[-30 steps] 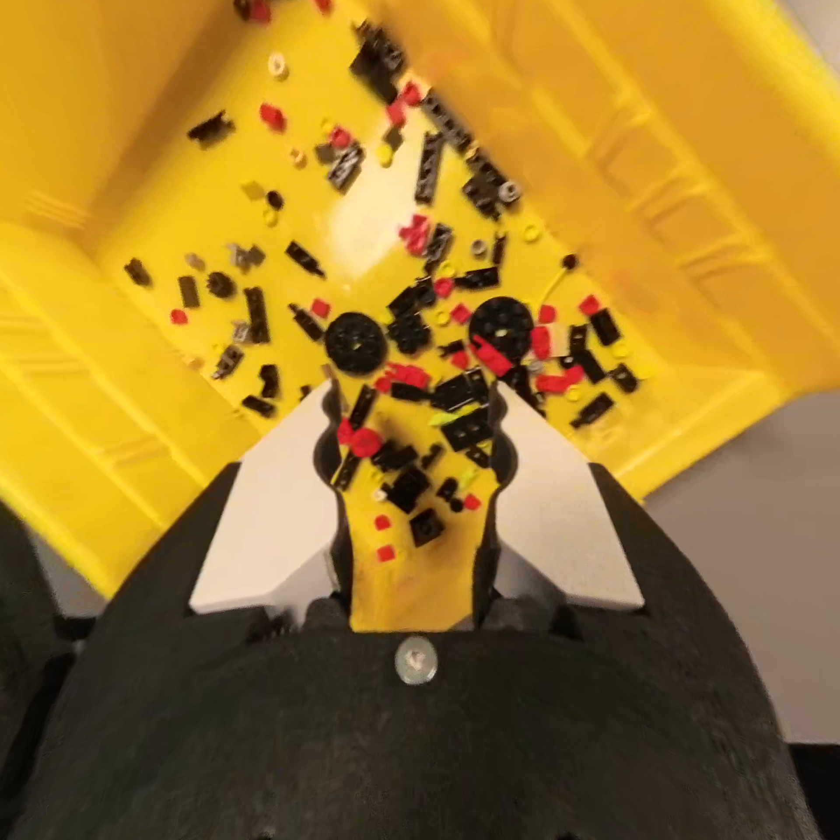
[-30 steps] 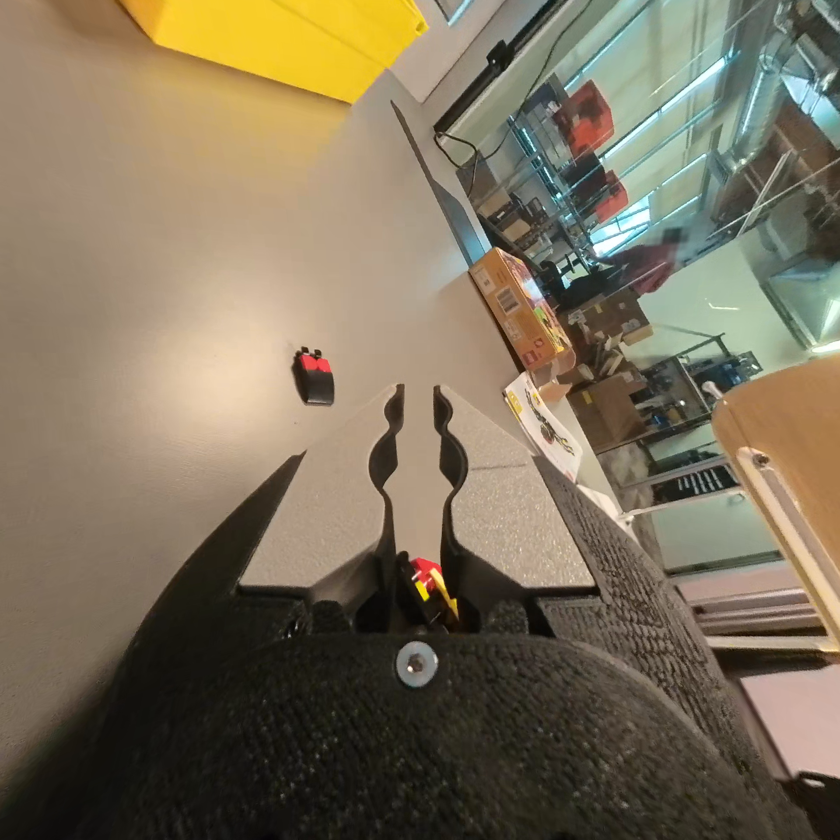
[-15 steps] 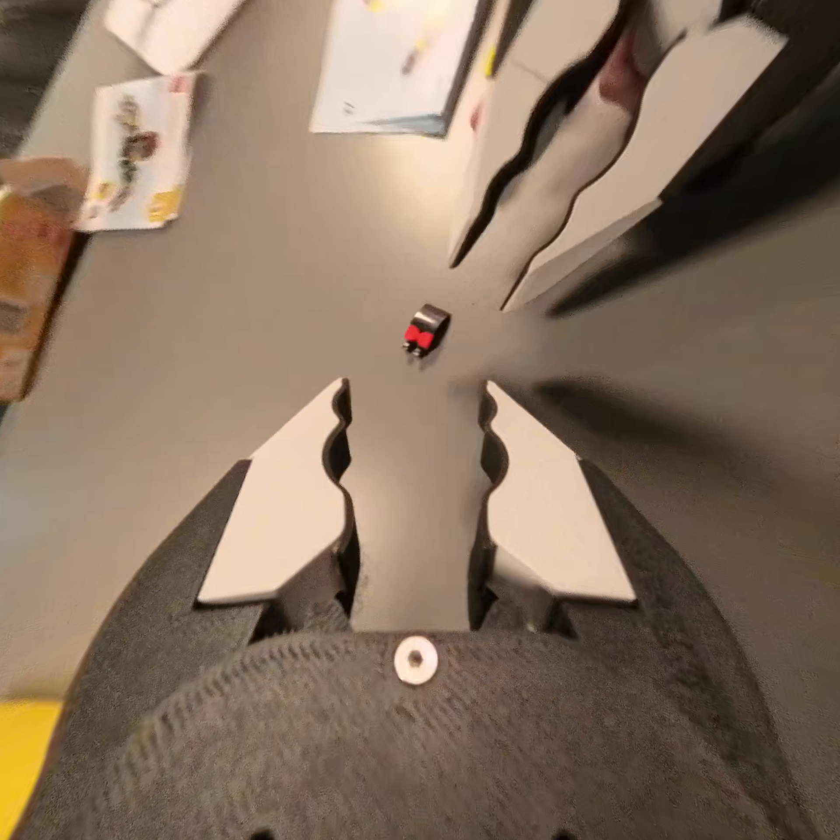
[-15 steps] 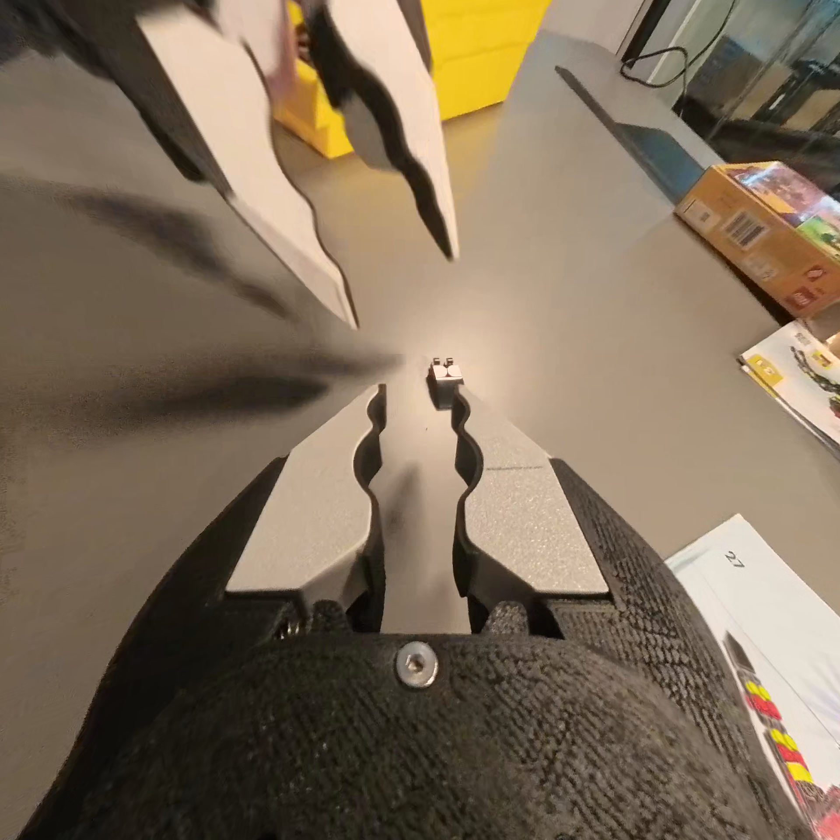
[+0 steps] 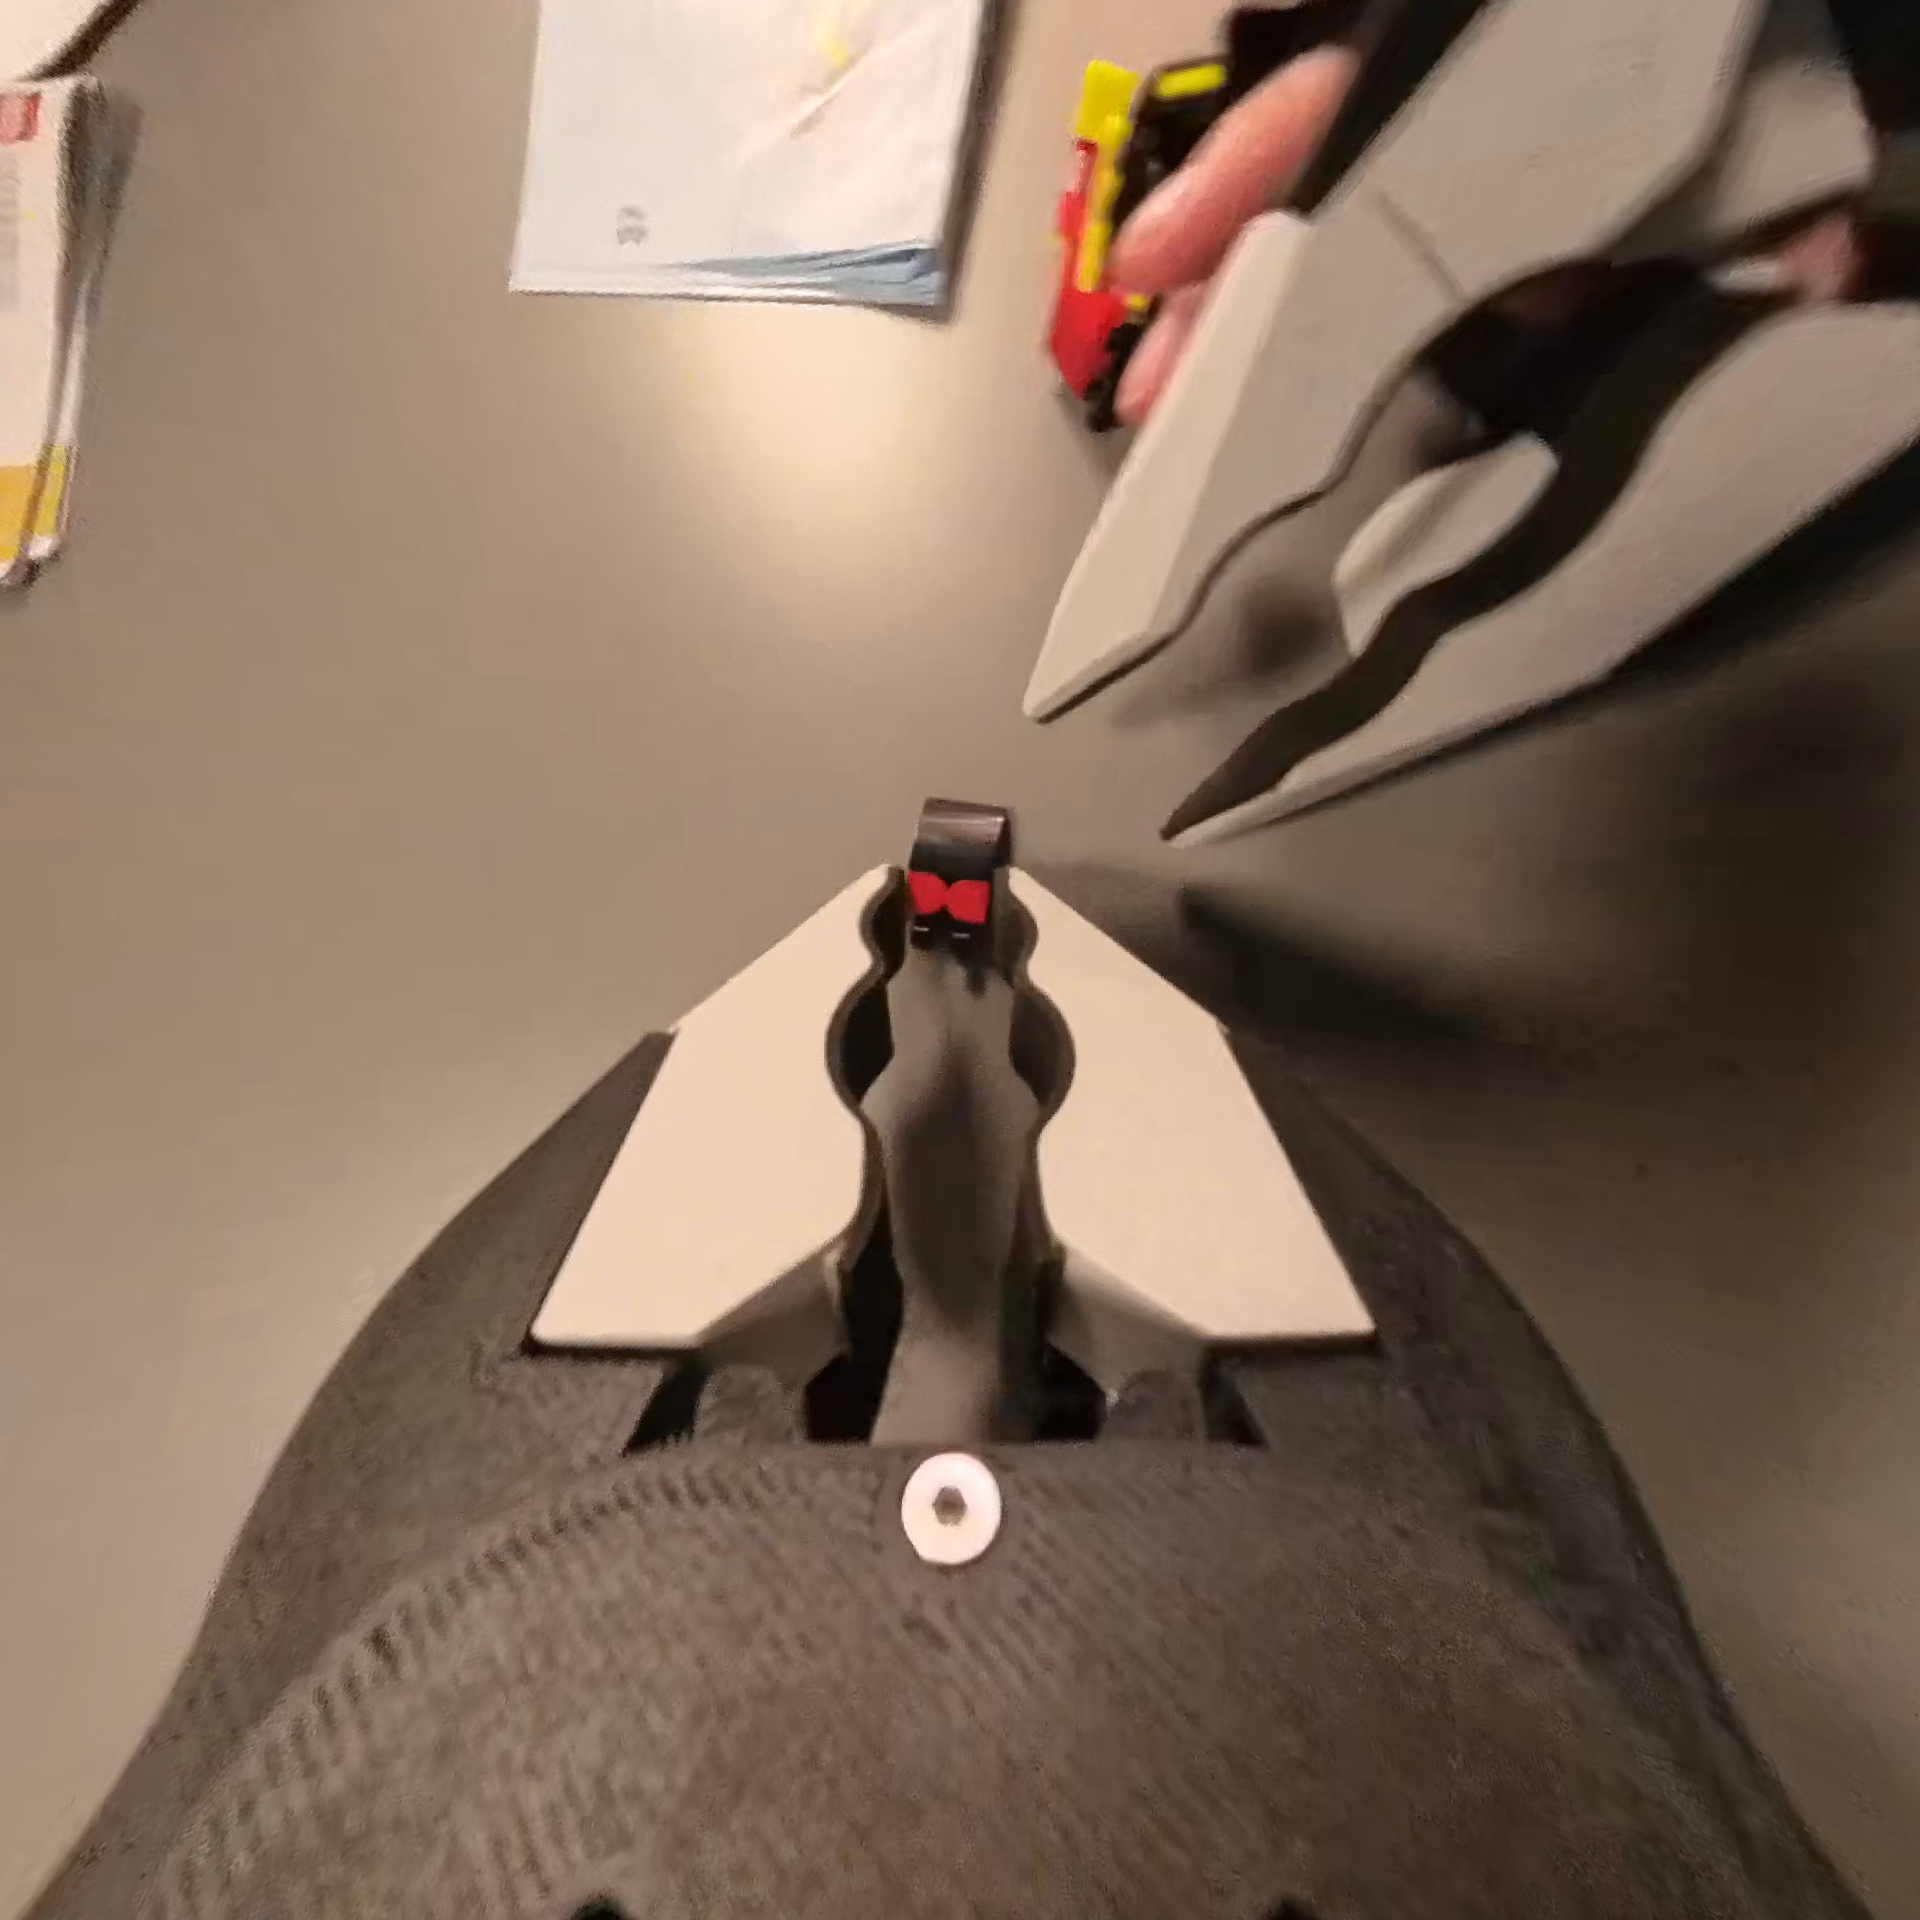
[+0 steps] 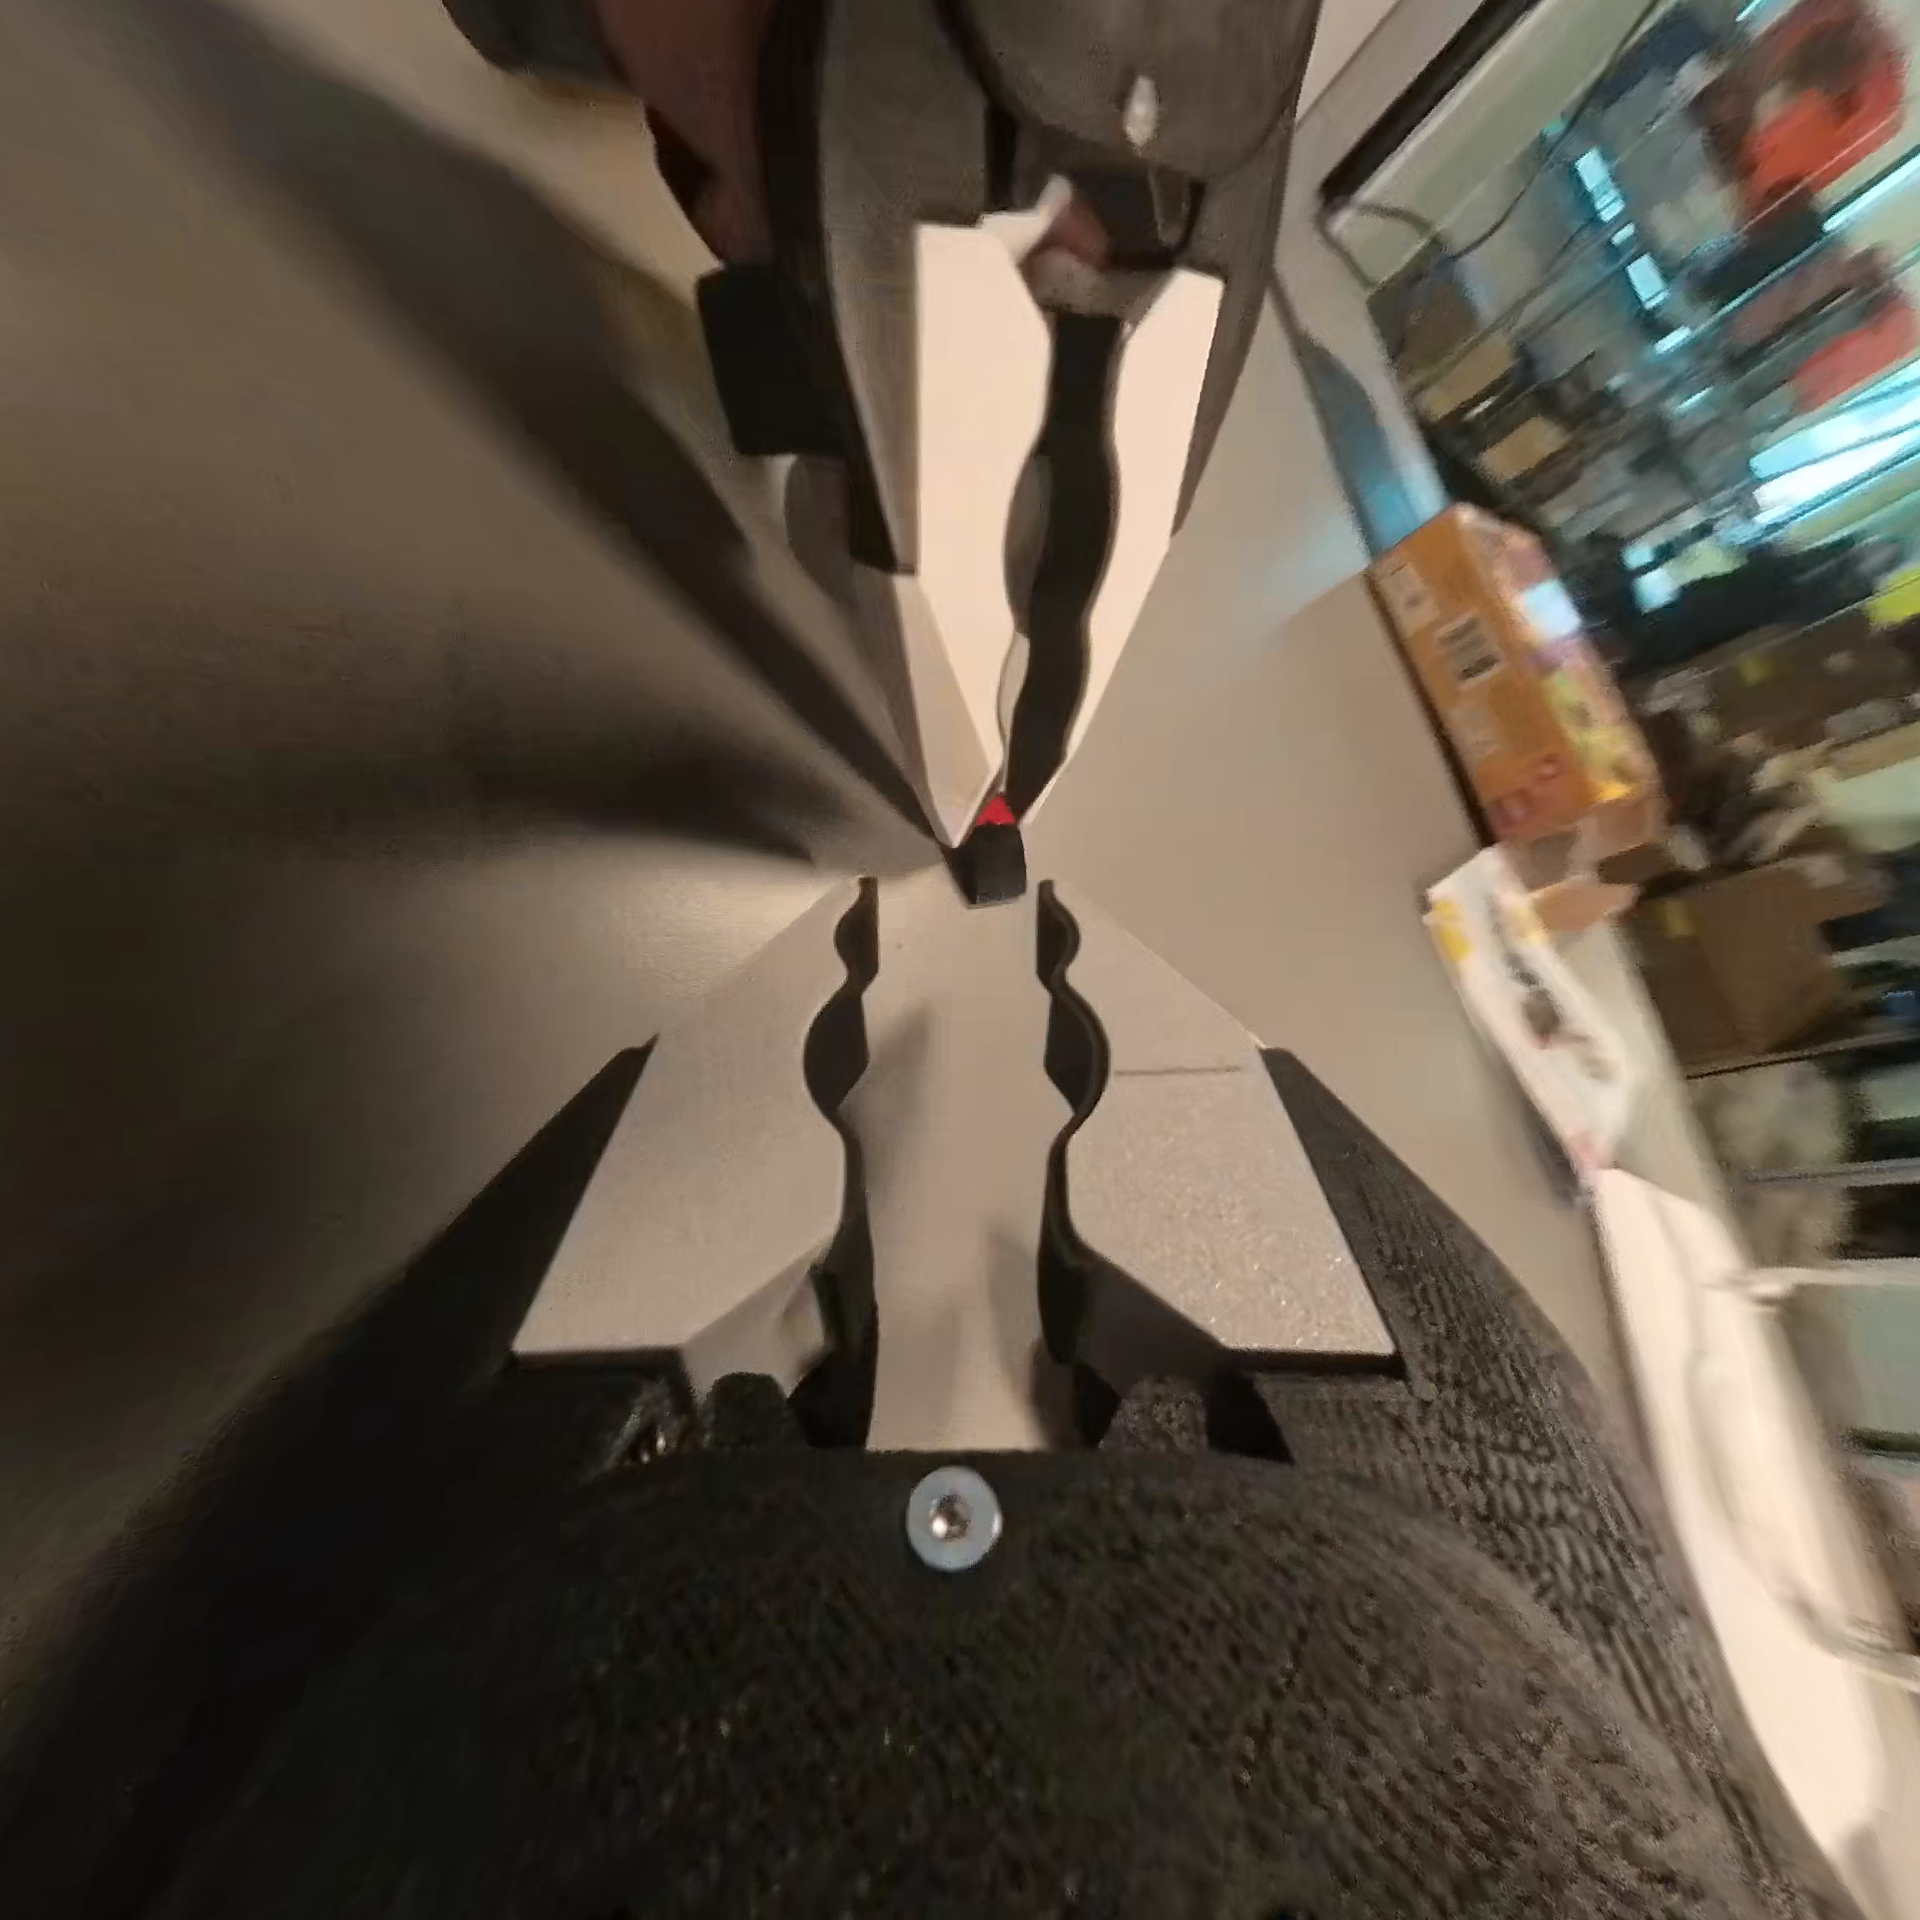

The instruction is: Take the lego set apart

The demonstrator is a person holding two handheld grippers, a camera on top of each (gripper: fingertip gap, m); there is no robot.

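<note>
A small black and red lego piece [image 5: 954, 883] sits low over the grey table [image 5: 416, 727], pinched between my left gripper's [image 5: 951, 896] fingertips. My left gripper is shut on it. In the right wrist view the left gripper [image 6: 987, 831] comes down from the top with the piece [image 6: 992, 864] at its tips. My right gripper [image 6: 954, 888] is open and empty, its tips just short of the piece. In the left wrist view the right gripper [image 5: 1107, 769] is at the upper right, apart from the piece.
A red, yellow and black lego model [image 5: 1091, 260] lies behind the right gripper, beside a person's fingers [image 5: 1174, 229]. A pale blue booklet [image 5: 748, 145] lies at the far side and a leaflet [image 5: 31, 312] at the left edge. An orange box [image 6: 1507, 675] and booklets [image 6: 1527, 987] lie to the right. The tips of both grippers are at nearly the same place.
My left gripper has moved forward to the black and red piece and closed on it. My right gripper has swung round and its tips now face the piece closely.
</note>
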